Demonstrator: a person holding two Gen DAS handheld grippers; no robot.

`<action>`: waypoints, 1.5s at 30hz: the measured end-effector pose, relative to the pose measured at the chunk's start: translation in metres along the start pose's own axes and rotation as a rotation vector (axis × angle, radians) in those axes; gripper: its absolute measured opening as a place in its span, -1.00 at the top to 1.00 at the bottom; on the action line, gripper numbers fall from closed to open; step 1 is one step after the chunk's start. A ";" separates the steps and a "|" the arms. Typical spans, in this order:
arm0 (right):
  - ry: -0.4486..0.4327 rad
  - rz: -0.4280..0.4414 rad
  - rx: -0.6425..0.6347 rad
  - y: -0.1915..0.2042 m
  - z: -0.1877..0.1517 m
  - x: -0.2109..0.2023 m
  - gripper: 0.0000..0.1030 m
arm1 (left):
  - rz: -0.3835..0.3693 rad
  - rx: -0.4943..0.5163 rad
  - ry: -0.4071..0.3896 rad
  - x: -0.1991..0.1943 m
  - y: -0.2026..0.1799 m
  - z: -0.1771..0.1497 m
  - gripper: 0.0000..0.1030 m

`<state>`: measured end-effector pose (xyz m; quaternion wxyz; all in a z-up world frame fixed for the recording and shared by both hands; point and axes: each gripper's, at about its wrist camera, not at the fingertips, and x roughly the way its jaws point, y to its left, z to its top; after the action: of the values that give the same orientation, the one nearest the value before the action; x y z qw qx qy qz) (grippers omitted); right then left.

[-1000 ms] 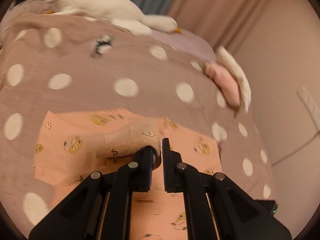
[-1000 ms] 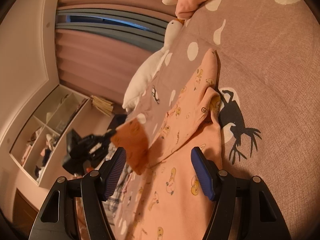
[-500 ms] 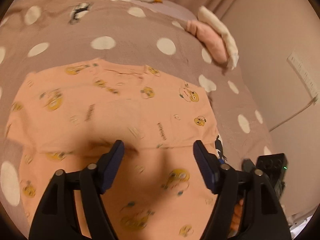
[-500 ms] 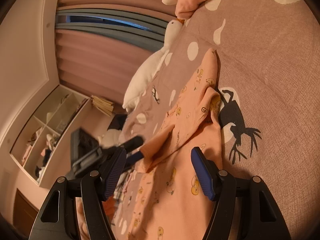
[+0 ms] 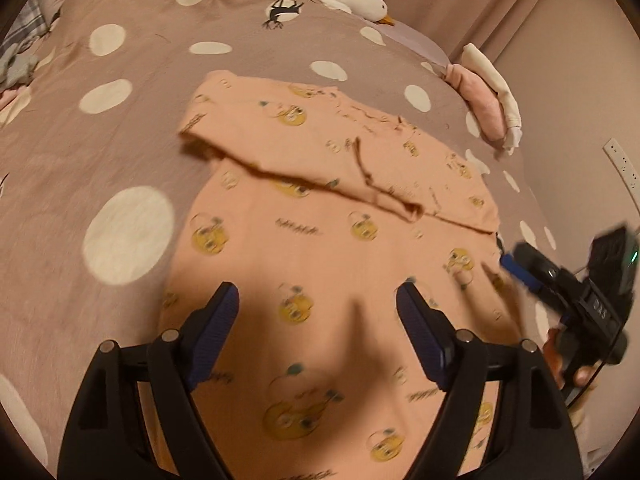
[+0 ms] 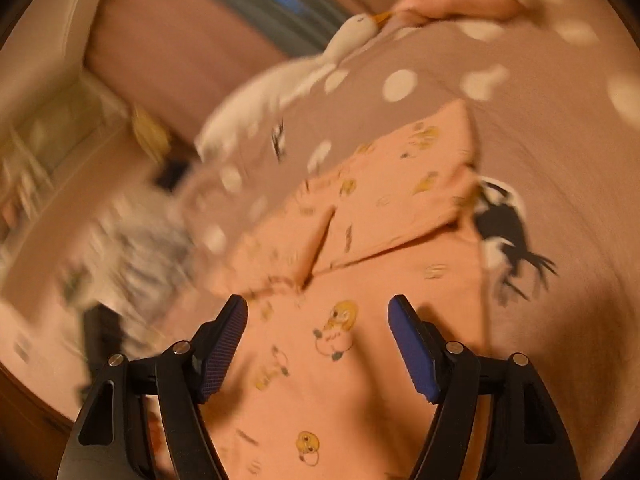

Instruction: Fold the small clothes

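A bedroom: polka-dot bedspread, plush goose, curtains

Open bedspread left of the garment (folded clothes far right).

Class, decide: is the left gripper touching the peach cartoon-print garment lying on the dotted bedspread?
Apart. The left wrist view shows the left gripper with jaws spread wide, nothing between them, held above the peach cartoon-print garment and casting a separate shadow on it.

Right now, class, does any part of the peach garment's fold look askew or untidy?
Yes. On the peach garment the folded-over sleeve lies slanted across the top. Its lower edge runs diagonally, not square to the body, and the cuff end is bunched and wrinkled. Both claws are open and hold nothing.
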<state>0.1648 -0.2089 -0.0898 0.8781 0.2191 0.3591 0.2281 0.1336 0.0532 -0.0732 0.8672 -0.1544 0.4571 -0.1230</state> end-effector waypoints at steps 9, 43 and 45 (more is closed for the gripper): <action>0.114 -0.183 -0.283 0.083 0.030 0.074 -0.32 | -0.038 -0.053 -0.033 -0.025 0.028 -0.018 -0.57; -0.004 -0.044 0.193 -0.026 0.035 0.023 0.41 | -0.048 -0.110 0.016 -0.016 0.048 -0.016 -0.61; -0.003 -0.016 0.208 -0.027 0.038 0.027 0.28 | -0.044 -0.111 0.018 -0.016 0.047 -0.017 -0.61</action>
<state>0.2168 -0.2237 -0.0943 0.8528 0.3068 0.3814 0.1823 0.1137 0.1001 -0.0880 0.8502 -0.2112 0.4676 -0.1179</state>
